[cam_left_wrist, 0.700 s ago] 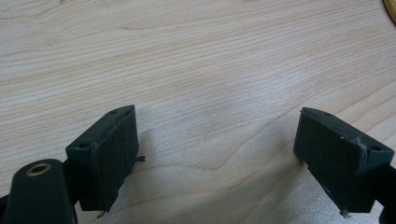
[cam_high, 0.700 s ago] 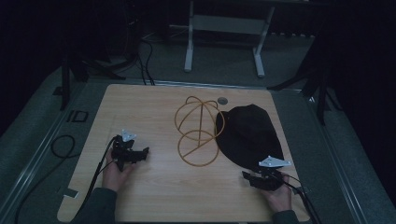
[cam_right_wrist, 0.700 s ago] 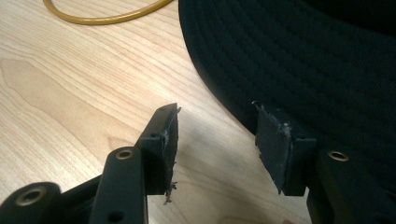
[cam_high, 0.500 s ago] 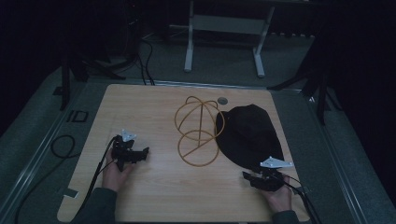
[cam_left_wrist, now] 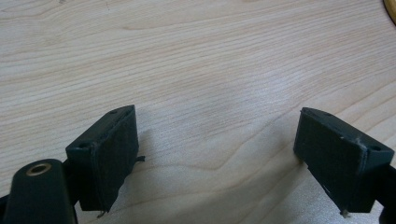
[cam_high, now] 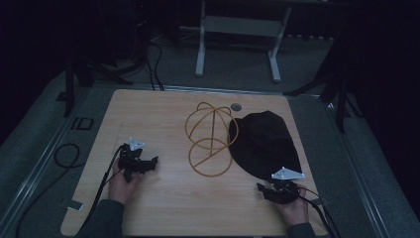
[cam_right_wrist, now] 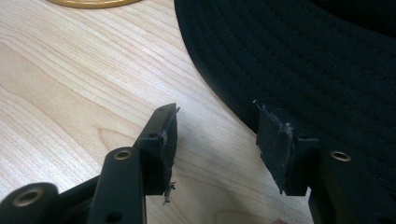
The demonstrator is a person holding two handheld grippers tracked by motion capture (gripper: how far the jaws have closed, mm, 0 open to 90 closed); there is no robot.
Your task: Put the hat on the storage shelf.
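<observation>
On the light wooden table [cam_high: 163, 203], a black brimmed hat [cam_high: 265, 144] lies at the right side, its brim touching a gold wire stand [cam_high: 210, 141] made of hoops, which sits at the table's centre. Near the front left, the left gripper [cam_high: 148, 163] is held low over bare wood, well apart from the stand; the left gripper view shows its jaws spread wide with nothing between them, only wood grain [cam_left_wrist: 210, 70]. At the front right, the right gripper [cam_high: 265, 191] sits just beside the near edge of the hat. The right gripper view shows its jaws partly apart and empty, with the hat brim [cam_right_wrist: 299, 65] directly ahead of the right-hand jaw and the table visible through the gap.
</observation>
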